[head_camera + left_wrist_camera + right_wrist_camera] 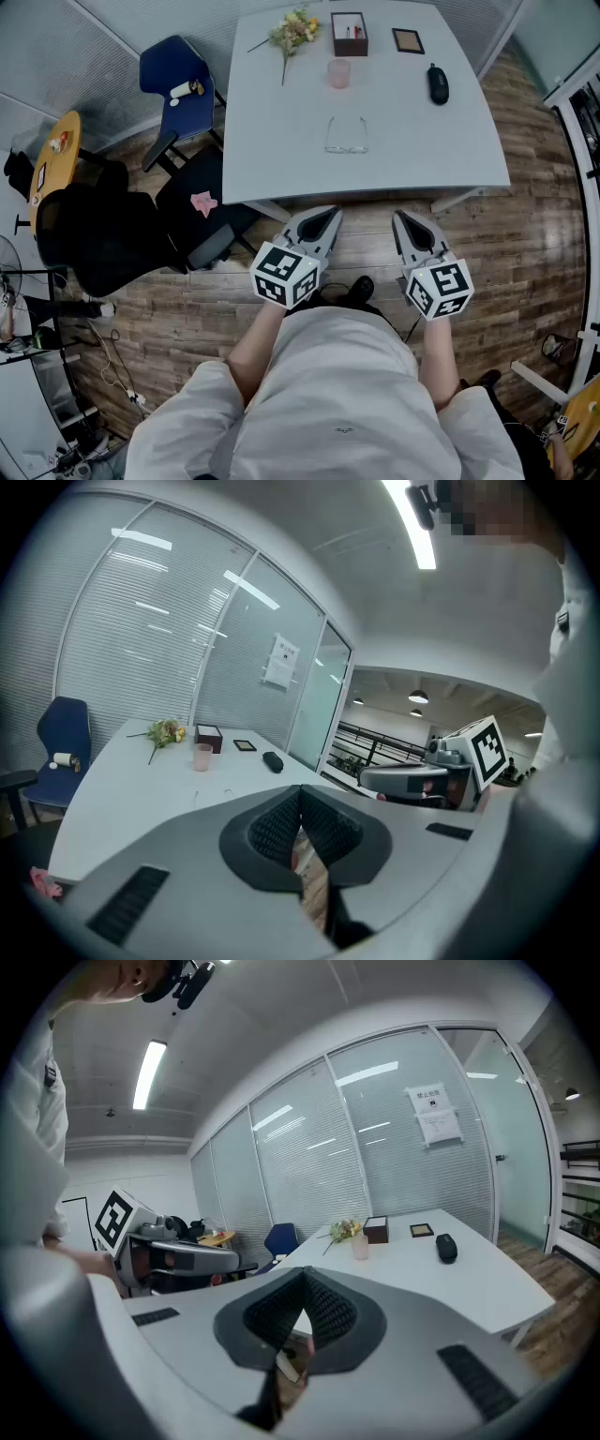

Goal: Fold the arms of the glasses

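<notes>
Standing at the near edge of the white table. We see both forearms reach forward from the waist, roughly parallel, elbows tucked in by the torso.

Left gripper: held over the wooden floor, short of the table edge, nose aimed at the table and dipped slightly below level. Its marker cube faces up toward the head camera. In its own view the ribbed pads meet at the tips, clenched on nothing.

Right gripper: alongside the left with a gap between them, at about the same height and tilt, also short of the table. We read its jaws as pressed together with nothing between them.

Glasses: lying on the table ahead of both grippers, roughly centred between them, arms spread open and pointing away from us. Neither gripper touches them; both are well apart from the frame.

Beyond the glasses we note a pink cup, then a bunch of flowers, a dark box, a small picture frame and a black mouse.
</notes>
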